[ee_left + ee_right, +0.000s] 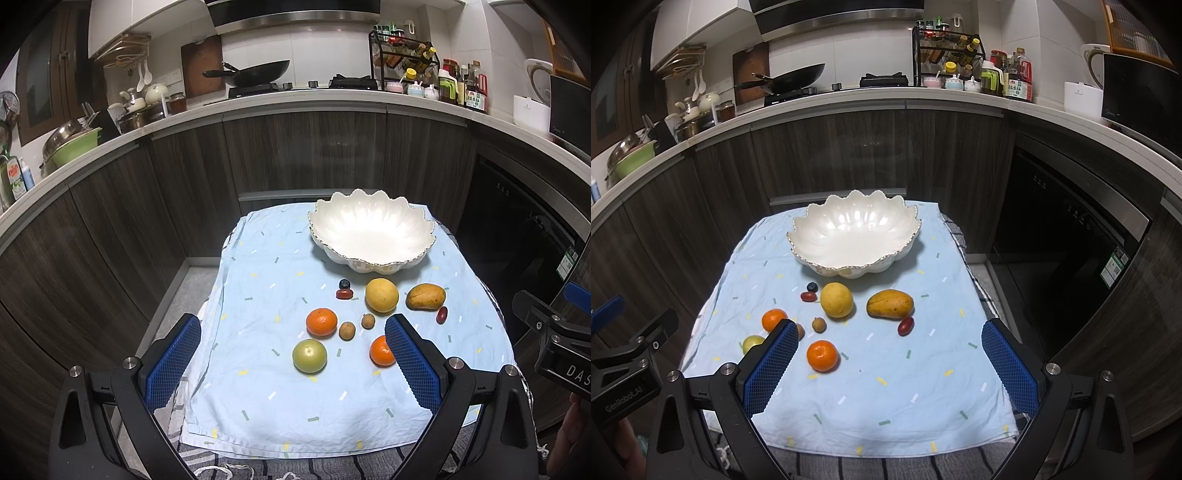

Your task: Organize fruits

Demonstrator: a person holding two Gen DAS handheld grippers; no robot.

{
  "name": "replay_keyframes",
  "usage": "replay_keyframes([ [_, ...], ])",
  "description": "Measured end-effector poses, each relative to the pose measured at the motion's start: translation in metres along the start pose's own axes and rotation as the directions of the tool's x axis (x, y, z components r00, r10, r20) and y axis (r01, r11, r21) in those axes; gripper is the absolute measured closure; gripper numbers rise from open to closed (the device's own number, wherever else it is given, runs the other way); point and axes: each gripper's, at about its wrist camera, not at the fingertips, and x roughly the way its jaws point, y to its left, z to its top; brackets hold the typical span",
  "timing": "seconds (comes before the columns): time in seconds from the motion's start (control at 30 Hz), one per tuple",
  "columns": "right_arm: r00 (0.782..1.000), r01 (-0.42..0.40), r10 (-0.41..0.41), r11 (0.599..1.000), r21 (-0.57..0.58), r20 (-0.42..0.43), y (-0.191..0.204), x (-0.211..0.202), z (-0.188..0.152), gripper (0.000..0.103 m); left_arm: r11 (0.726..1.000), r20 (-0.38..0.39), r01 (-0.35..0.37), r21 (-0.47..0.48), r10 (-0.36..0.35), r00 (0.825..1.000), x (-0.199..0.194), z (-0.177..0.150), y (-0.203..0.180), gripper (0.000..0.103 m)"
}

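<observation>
A white scalloped bowl (371,230) (854,234) stands empty at the back of a light blue cloth (258,398) (886,398). In front of it lie a yellow citrus (382,295) (837,299), a mango (425,296) (890,303), two mandarins (321,322) (822,355), a green fruit (309,356) (752,343), two small brown longans (347,329) (819,324), a blueberry (344,283) (812,286) and two small red fruits (344,294) (906,325). My left gripper (293,363) and my right gripper (890,365) are open, empty and hover above the near cloth.
The cloth covers a small table in front of dark wood cabinets (295,155). A dishwasher (1071,236) is to the right. The counter behind holds a wok (255,72), a spice rack (402,61) and bottles. The other gripper's body (557,332) (624,365) shows at each view's edge.
</observation>
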Motion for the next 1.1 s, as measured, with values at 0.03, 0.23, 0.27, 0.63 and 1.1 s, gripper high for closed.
replay_keyframes([
  [0.03,1.0,0.0,0.0,1.0,0.0,0.0,0.0,-0.001,0.0,0.002,1.0,0.0,0.0,0.0,0.0,1.0,0.0,0.0,0.0,0.001],
  [0.23,1.0,0.0,0.0,1.0,0.001,-0.001,0.0,0.0,0.0,0.002,1.0,0.0,0.0,0.001,0.0,1.0,0.0,0.0,0.0,0.001],
  [0.27,1.0,0.0,0.0,1.0,0.0,0.0,0.001,0.0,0.0,0.002,1.0,-0.001,0.0,0.001,0.0,1.0,0.0,0.0,0.0,0.001],
  [0.63,1.0,-0.001,0.001,1.0,0.003,-0.011,0.004,0.008,-0.005,0.002,1.0,-0.009,0.0,0.007,0.0,1.0,0.001,-0.004,0.002,0.001],
  [1.1,1.0,0.003,-0.002,1.0,0.006,-0.027,0.004,0.019,-0.002,0.002,1.0,-0.044,0.01,0.029,-0.009,0.999,0.019,-0.009,0.002,0.001],
])
